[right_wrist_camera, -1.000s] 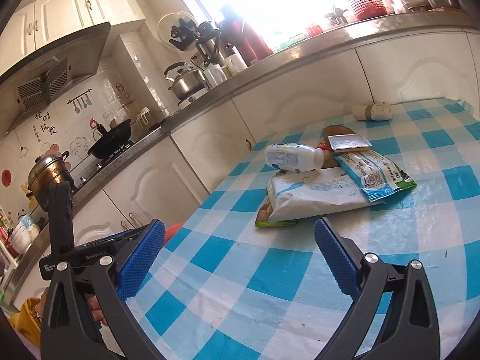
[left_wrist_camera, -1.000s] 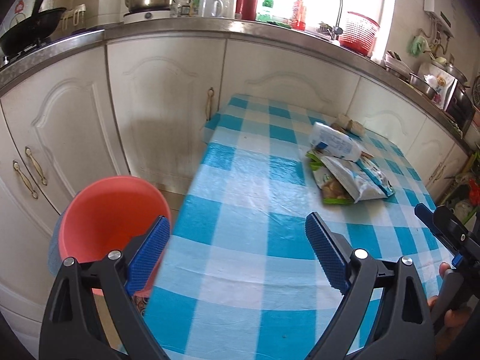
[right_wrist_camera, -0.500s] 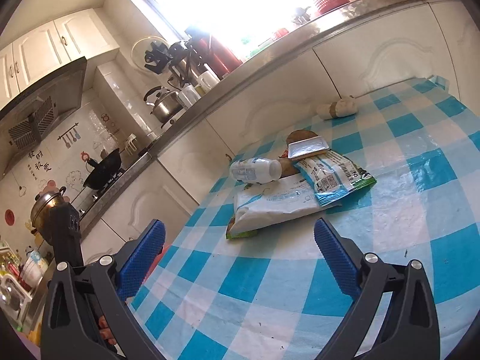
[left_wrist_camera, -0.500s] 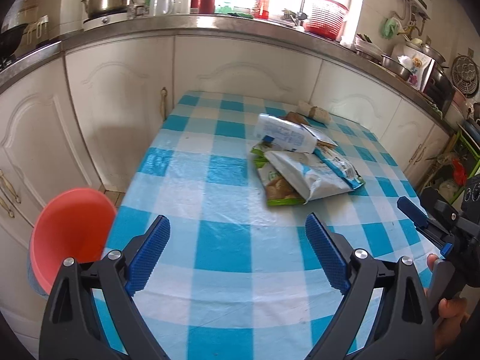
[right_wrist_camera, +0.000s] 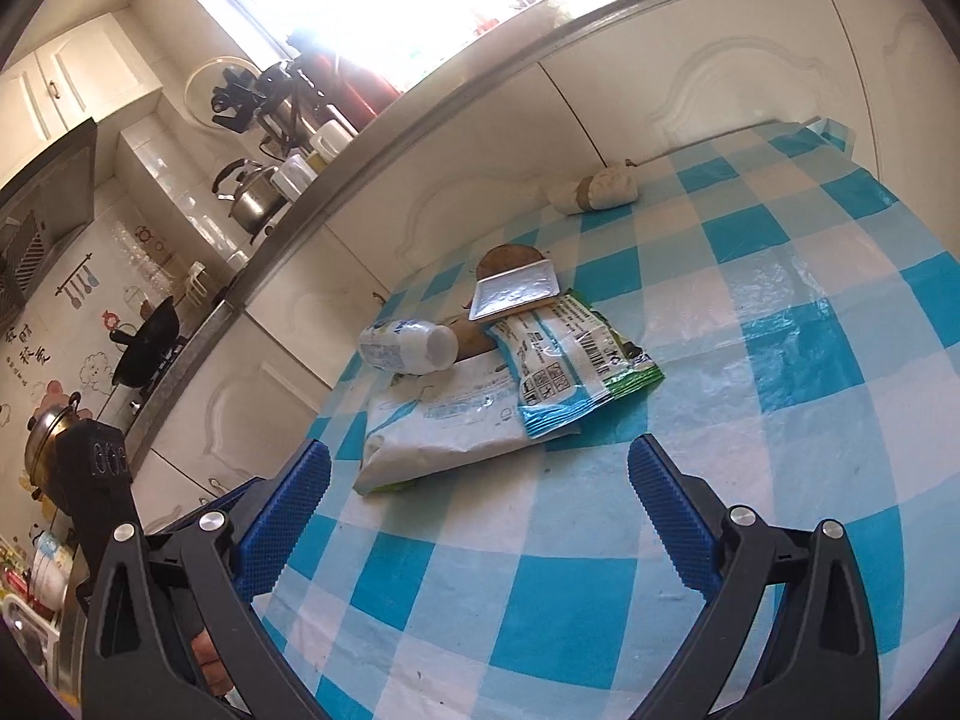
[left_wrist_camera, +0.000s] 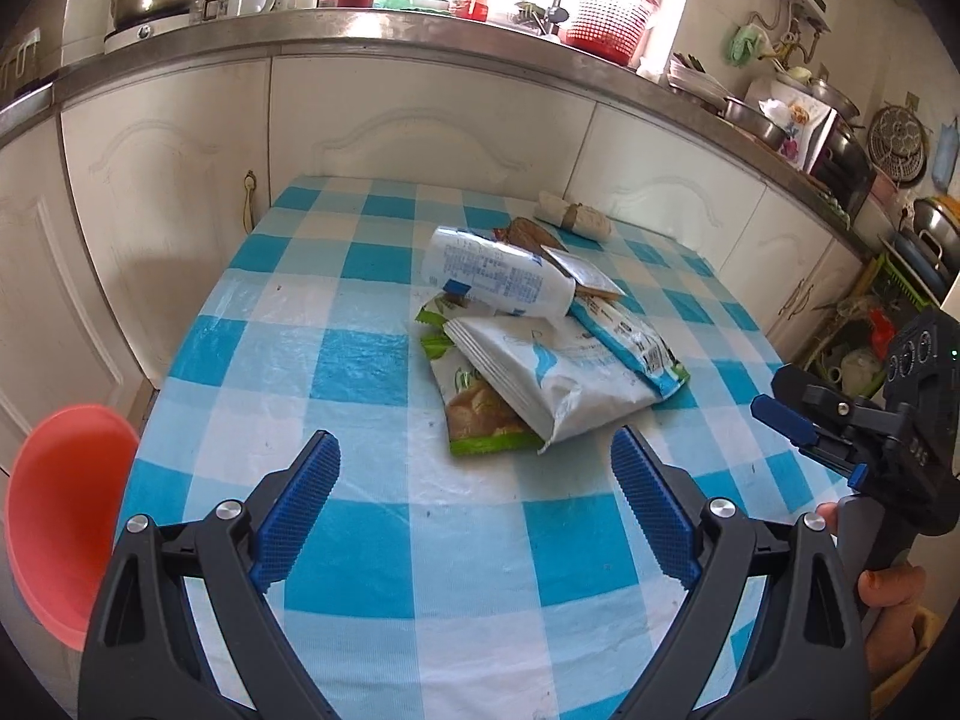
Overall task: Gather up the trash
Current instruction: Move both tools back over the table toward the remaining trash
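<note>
Wrappers point(right_wrist_camera: 480, 420), bottle point(right_wrist_camera: 408, 348) — perhaps touching.

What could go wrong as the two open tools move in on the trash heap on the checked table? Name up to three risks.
1. The white bottle lies on its side atop the wrappers; tugging the white bag beneath could send it rolling off the table.
2. The bags overlap, so the left tool may pinch several at once.
3. The red bin stands beyond the table edge; carried trash could drop short of it.
</note>
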The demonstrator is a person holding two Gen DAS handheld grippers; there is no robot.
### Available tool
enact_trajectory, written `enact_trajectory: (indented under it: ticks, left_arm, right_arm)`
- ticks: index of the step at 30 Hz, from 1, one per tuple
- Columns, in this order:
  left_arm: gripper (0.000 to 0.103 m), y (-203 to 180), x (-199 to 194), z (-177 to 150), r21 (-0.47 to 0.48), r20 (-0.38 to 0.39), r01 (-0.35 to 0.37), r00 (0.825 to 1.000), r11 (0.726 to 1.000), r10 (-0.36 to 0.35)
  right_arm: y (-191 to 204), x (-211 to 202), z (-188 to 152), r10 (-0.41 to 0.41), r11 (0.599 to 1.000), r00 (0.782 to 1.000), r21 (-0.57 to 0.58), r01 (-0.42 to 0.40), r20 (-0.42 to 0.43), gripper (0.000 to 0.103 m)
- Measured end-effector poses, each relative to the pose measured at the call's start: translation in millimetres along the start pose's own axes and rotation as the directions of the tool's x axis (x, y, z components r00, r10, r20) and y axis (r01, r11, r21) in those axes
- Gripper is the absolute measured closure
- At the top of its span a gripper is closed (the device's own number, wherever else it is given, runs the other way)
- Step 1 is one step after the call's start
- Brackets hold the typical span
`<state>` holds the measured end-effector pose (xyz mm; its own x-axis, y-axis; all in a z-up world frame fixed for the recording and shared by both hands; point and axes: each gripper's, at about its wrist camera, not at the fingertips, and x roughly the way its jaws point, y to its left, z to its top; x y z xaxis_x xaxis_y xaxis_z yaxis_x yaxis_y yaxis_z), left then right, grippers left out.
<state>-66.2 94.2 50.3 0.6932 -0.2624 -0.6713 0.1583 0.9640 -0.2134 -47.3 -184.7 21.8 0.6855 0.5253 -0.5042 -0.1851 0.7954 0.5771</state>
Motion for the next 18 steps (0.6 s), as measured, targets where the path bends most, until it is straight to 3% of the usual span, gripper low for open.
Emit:
enact_trajectory:
  ticks: [4, 7, 14, 18]
  left_arm:
    - [0.011, 6.4, 6.7, 4.1, -0.014, -0.001, 0.008, 1.000, 1.000, -0.008]
    - [0.011, 11.6, 10.3, 3.8, -0.028, -0.006, 0.012, 1.000, 1.000, -0.012]
    - [0.011, 15.4, 14.1, -1.6, -0.040, -0.017, 0.046, 0.999, 0.998, -0.046]
    - [0.011, 3.9, 17.3, -4.4, 0.004, -0.021, 0.082, 0.996, 0.997, -0.082]
  right_arm:
    - [-3.0, 20.5, 25.3, -0.033, 0.999, 0.999, 0.011, 0.033, -0.034, 0.005]
    - [-2.6, 44.2, 43.9, -0.012, 1.000, 0.998, 0.012, 0.013, -0.060, 0.005]
    - [14.7, 104.1, 73.4, -0.093, 0.989, 0.988, -0.128, 0.078, -0.121, 0.005]
    - [14.0, 132.3, 82.5, -0.133, 0.981, 0.978, -0.165, 0.106, -0.162, 0.005]
